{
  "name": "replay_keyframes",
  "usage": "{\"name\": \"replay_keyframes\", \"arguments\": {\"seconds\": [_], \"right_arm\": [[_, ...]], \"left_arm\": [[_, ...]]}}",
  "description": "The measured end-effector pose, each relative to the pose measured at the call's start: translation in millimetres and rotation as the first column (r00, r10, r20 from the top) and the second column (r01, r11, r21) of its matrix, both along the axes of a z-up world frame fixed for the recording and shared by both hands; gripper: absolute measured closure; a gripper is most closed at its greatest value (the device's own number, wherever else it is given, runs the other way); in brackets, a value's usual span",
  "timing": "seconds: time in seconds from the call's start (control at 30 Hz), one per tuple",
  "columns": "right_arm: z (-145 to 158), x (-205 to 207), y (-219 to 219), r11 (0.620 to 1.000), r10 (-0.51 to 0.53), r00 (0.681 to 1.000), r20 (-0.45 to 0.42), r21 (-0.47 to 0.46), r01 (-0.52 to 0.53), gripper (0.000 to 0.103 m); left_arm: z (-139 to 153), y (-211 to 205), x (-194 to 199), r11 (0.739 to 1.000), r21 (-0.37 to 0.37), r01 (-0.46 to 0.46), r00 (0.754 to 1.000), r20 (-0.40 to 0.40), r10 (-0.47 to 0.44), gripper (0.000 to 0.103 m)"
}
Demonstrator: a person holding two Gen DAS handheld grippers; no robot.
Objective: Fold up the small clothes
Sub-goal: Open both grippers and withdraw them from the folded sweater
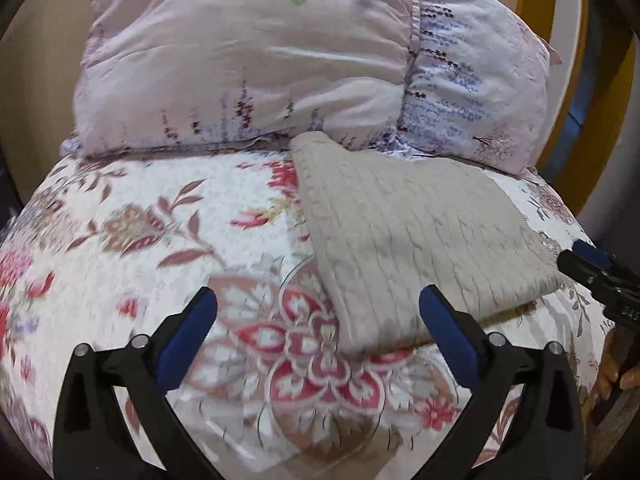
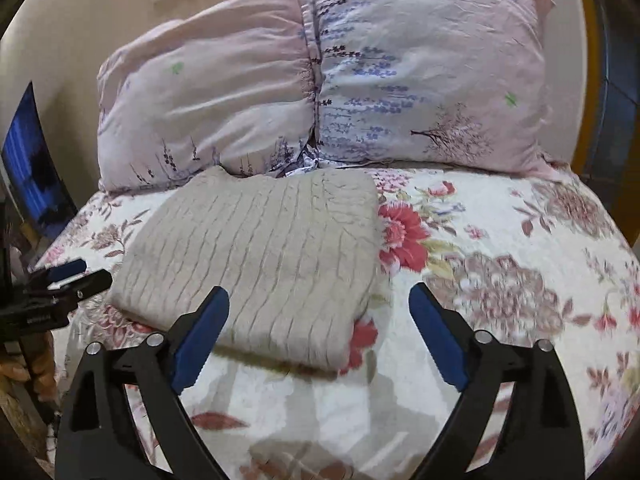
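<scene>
A beige cable-knit garment [image 1: 416,236] lies folded into a flat rectangle on the floral bedspread [image 1: 140,232]; it also shows in the right wrist view [image 2: 260,256]. My left gripper [image 1: 318,312] is open and empty, hovering over the garment's near left corner. My right gripper [image 2: 320,308] is open and empty, over the garment's near right corner. The right gripper's tip [image 1: 592,268] shows at the garment's right edge in the left wrist view, and the left gripper's tip [image 2: 68,276] shows at its left edge in the right wrist view.
Two pale pink pillows [image 1: 248,60] [image 2: 420,80] lean against the wall behind the garment. A blue screen [image 2: 32,160] stands at the bed's left side. A wooden frame [image 1: 624,120] rises at the right. The floral bedspread [image 2: 500,260] stretches to the right.
</scene>
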State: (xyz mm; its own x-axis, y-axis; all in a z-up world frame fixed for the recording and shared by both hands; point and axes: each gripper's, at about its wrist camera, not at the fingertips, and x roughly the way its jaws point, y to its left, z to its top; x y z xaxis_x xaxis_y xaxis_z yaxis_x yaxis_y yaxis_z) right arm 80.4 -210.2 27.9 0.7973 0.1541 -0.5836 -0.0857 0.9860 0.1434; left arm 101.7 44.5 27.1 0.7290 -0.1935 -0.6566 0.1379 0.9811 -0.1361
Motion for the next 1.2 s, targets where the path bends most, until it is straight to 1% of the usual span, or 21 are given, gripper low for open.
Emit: {"name": "replay_keyframes", "arguments": {"seconds": [0.17, 0.23, 0.37, 0.43, 0.5, 0.57, 0.7, 0.8, 1.2], "right_arm": [[-10.7, -12.5, 4.4, 0.999, -0.036, 0.999, -0.03, 0.007, 0.036, 0.006], [-17.9, -14.7, 8.8, 0.998, -0.059, 0.997, -0.05, 0.002, 0.06, 0.002], [-28.9, -13.8, 18.2, 0.998, -0.057, 0.994, -0.096, 0.001, 0.058, 0.002], [-33.0, -13.2, 24.9, 0.998, -0.052, 0.992, -0.118, -0.024, 0.049, 0.002], [-35.3, -13.8, 30.8, 0.998, -0.051, 0.991, -0.125, -0.043, 0.045, 0.002], [-39.0, -12.0, 35.3, 0.997, -0.055, 0.988, -0.146, -0.064, 0.046, 0.002], [-44.5, -7.8, 40.6, 0.995, -0.064, 0.981, -0.185, -0.082, 0.05, 0.002], [-45.4, -6.4, 42.5, 0.995, -0.071, 0.978, -0.198, -0.09, 0.054, 0.002], [-51.8, 1.0, 45.3, 0.988, -0.109, 0.96, -0.257, -0.134, 0.076, 0.001]], "left_arm": [[-11.6, -3.6, -13.6, 0.999, -0.006, -0.035, 0.998, -0.049, 0.035, 0.002], [-16.4, -7.5, -14.8, 0.999, 0.006, -0.044, 0.997, -0.066, 0.044, 0.002], [-25.1, -19.1, -16.0, 0.998, 0.049, -0.033, 0.995, -0.093, 0.037, 0.002], [-29.2, -24.9, -15.2, 0.997, 0.075, -0.019, 0.993, -0.116, 0.028, 0.002], [-33.2, -30.7, -15.0, 0.993, 0.118, -0.02, 0.991, -0.132, 0.036, 0.002], [-36.5, -34.5, -14.9, 0.989, 0.144, -0.018, 0.988, -0.147, 0.039, 0.002], [-42.4, -37.6, -12.8, 0.986, 0.165, -0.01, 0.984, -0.174, 0.039, 0.002], [-42.7, -38.6, -13.3, 0.985, 0.174, -0.007, 0.983, -0.177, 0.038, 0.002], [-42.8, -38.5, -8.8, 0.986, 0.168, -0.003, 0.977, -0.209, 0.039, 0.002]]}}
